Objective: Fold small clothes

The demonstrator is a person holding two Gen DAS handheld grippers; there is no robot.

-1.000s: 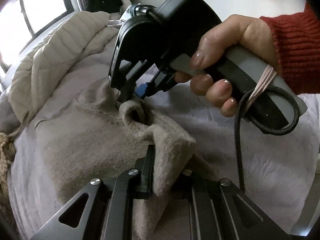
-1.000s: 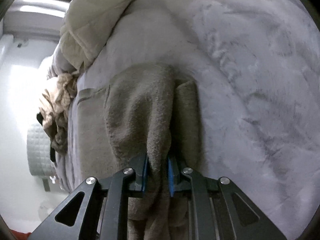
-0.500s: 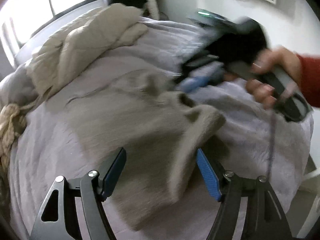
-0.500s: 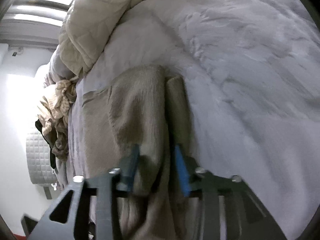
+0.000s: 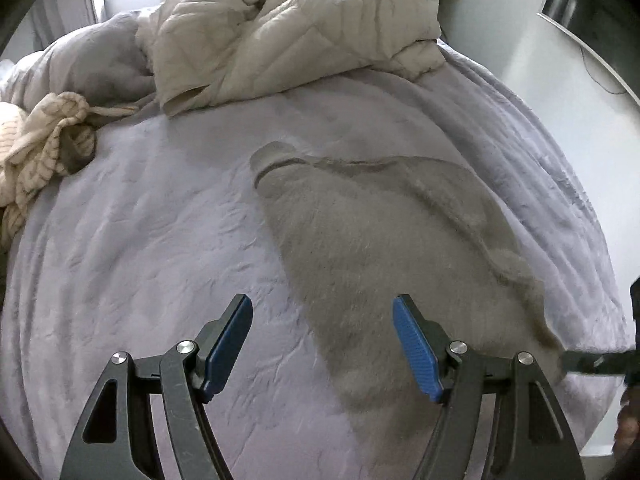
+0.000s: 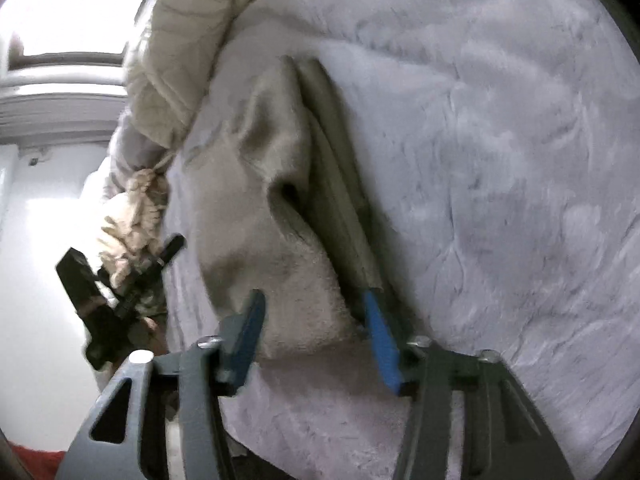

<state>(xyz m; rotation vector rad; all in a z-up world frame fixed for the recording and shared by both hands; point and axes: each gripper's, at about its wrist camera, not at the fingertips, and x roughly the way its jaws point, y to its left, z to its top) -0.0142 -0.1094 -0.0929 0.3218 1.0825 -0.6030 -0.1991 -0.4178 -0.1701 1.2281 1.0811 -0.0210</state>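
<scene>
**Both grippers let go of the taupe garment**

A second ago each gripper pinched a fold of the taupe fleece garment (image 5: 384, 248); both have since released it and drawn back. The left gripper (image 5: 322, 346) now hangs above the bed with its blue pads (image 5: 416, 348) spread wide and nothing between them. The garment lies ahead of it and toward its right finger, flat on the lavender bedspread (image 5: 160, 240), with a folded band running along its far and right edge. Farther ahead sits a crumpled cream quilted jacket (image 5: 288, 36), and off to the left a bunched striped knit (image 5: 36, 148). At the right edge of this view a dark piece of the other tool pokes in.

The right gripper (image 6: 316, 330) is parted as well, its jaws straddling the near end of the garment (image 6: 280, 216) without clamping it; the picture is motion-blurred, so contact with the pads is unclear. From here the cloth stretches ahead in a long ridge with a deep crease, the bedspread (image 6: 500, 160) to its right
</scene>
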